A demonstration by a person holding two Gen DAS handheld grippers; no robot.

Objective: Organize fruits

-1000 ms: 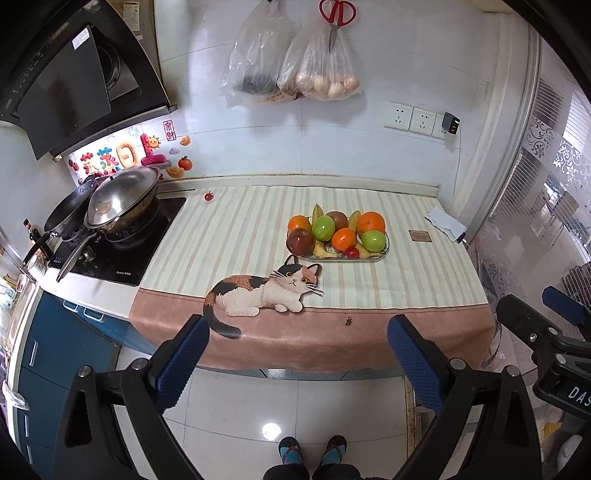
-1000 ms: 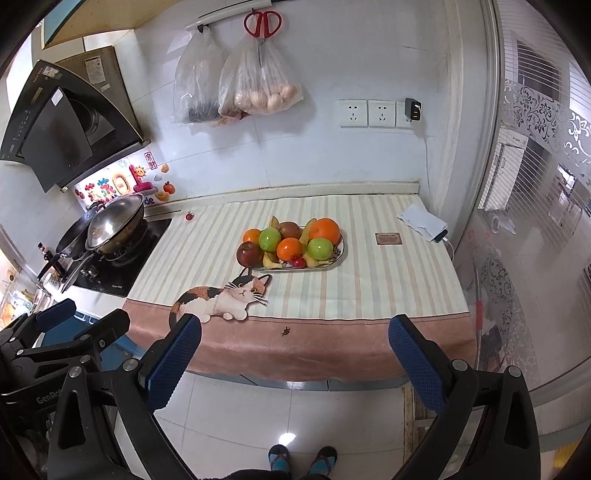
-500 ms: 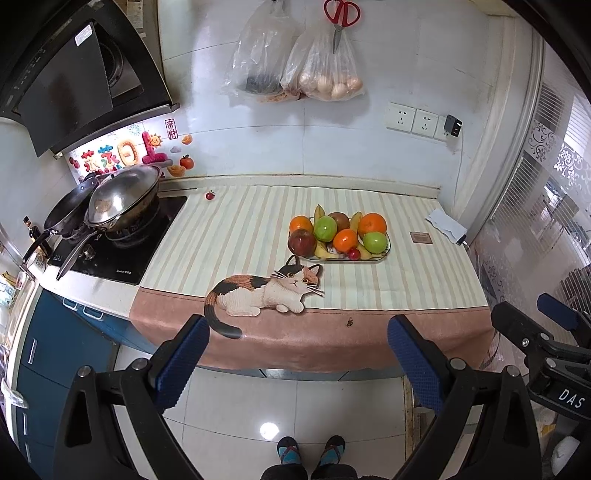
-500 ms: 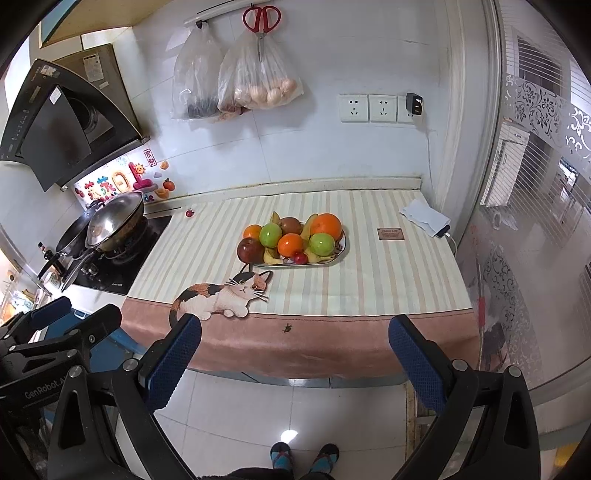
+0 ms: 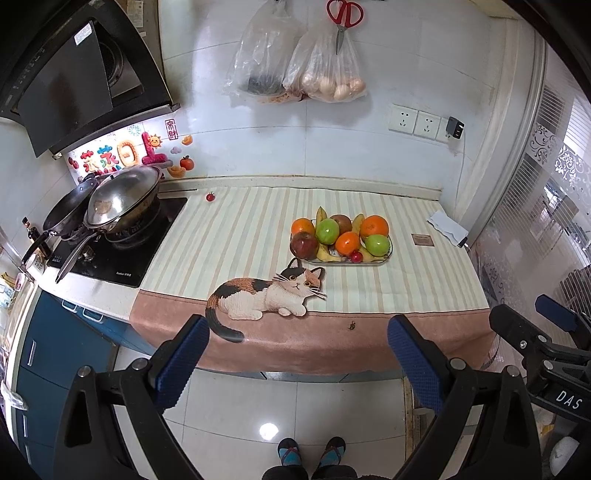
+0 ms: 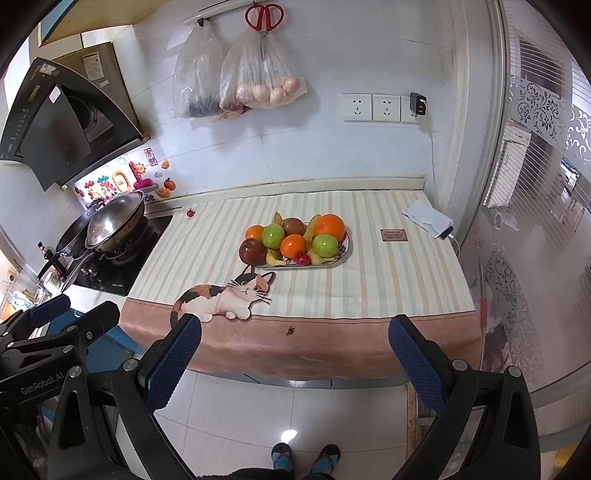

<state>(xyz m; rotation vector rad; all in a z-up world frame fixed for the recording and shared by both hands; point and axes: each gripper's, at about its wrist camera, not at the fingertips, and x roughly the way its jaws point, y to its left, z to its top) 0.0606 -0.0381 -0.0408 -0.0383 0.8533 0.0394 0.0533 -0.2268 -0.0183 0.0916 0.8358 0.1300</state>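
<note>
1. Both grippers — left gripper (image 5: 295,354), right gripper (image 6: 295,350) — gape wide, holding nothing.
2. Fruits (image 5: 340,236) sit heaped on the tray (image 5: 384,256), well ahead of the fingers.
3. Piled tray fits either stage — grip rounded fruit centrally, gently.

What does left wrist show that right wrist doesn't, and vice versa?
Left wrist only: the right tongs at the right edge, marked DAS. Right wrist only: the left tongs at the left edge, marked GenRobot.AI. Both: the fruit tray on the striped cloth, the cat print, the wok, hanging scissors, and each view's own open tongs.
</note>
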